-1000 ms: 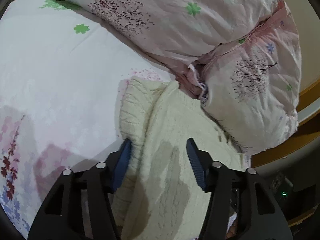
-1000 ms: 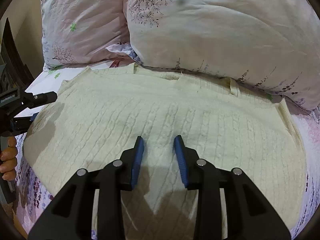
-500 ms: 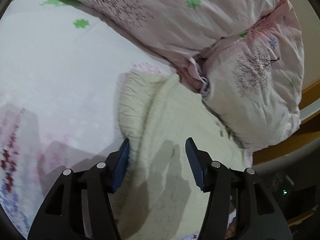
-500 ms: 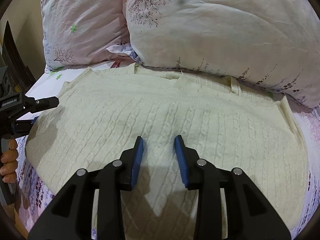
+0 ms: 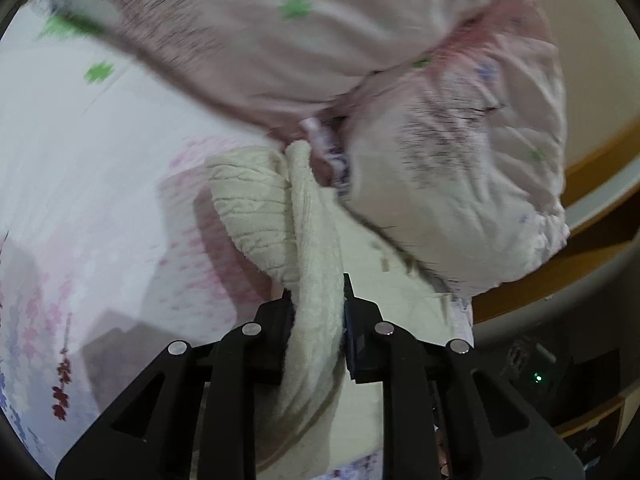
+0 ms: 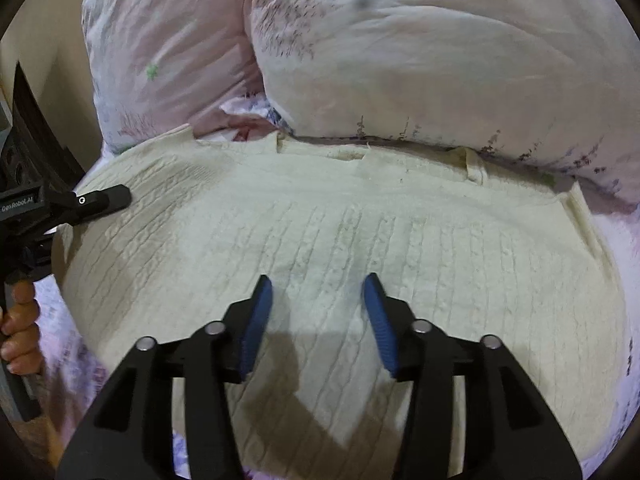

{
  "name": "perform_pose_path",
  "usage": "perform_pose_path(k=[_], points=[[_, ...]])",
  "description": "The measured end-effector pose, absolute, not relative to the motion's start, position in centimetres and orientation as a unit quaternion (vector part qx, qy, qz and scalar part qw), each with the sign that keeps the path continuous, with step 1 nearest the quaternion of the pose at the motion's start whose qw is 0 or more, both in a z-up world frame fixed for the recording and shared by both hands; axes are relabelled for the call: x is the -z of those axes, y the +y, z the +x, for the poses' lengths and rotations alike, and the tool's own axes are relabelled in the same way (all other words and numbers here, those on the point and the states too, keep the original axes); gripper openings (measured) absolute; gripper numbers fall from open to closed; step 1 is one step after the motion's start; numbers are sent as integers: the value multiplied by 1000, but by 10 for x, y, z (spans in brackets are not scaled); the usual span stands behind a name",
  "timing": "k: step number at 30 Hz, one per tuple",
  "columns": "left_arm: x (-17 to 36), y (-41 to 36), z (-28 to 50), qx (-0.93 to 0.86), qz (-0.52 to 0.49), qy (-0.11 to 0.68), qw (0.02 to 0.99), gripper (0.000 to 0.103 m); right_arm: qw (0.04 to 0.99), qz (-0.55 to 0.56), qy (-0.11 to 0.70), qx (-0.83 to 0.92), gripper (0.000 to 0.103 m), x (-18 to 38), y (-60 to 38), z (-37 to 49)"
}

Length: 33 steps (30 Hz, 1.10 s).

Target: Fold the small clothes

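A cream cable-knit sweater (image 6: 360, 248) lies spread flat on the bed, its neck edge against the pillows. My right gripper (image 6: 316, 300) is open and hovers just above the sweater's middle. My left gripper (image 5: 318, 312) is shut on the sweater's side edge (image 5: 316, 280), which bunches up between the fingers, with a folded knit flap (image 5: 256, 208) lifted off the sheet. The left gripper also shows at the left in the right wrist view (image 6: 96, 200), at the sweater's left edge.
Two pink floral pillows (image 6: 440, 48) (image 6: 168, 60) lie right behind the sweater. The floral bed sheet (image 5: 80, 160) stretches to the left. A wooden bed frame (image 5: 592, 256) and dark equipment (image 5: 536, 372) are at the right.
My left gripper has closed on the sweater's side edge and lifted it, bunching the fabric. My right gripper has opened a little wider and stayed over the sweater's middle.
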<state>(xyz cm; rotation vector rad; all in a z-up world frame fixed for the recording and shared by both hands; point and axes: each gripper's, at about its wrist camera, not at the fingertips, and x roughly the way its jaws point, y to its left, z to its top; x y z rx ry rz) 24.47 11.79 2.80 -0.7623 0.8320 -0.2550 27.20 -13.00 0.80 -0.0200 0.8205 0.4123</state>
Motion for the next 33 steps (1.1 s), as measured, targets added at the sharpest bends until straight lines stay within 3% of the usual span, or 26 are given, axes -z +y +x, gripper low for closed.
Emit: perform_pose_path(k=[5,17,25,33], points=[[-54,88,247,151,-341,374,849,19,908,11,376,-182,58,-24,-162,262],[-91,-41,259,218,-282,357,863,18,926,86,350,-108,60,-38,-280,244],[-62,-146,271,238,-218,401,857,18,926,126,348,-69,60,-28,-341,236],[-35,-201,272,304,-189,450,818,19,919,178,348,-51,60,-24,-388,238]])
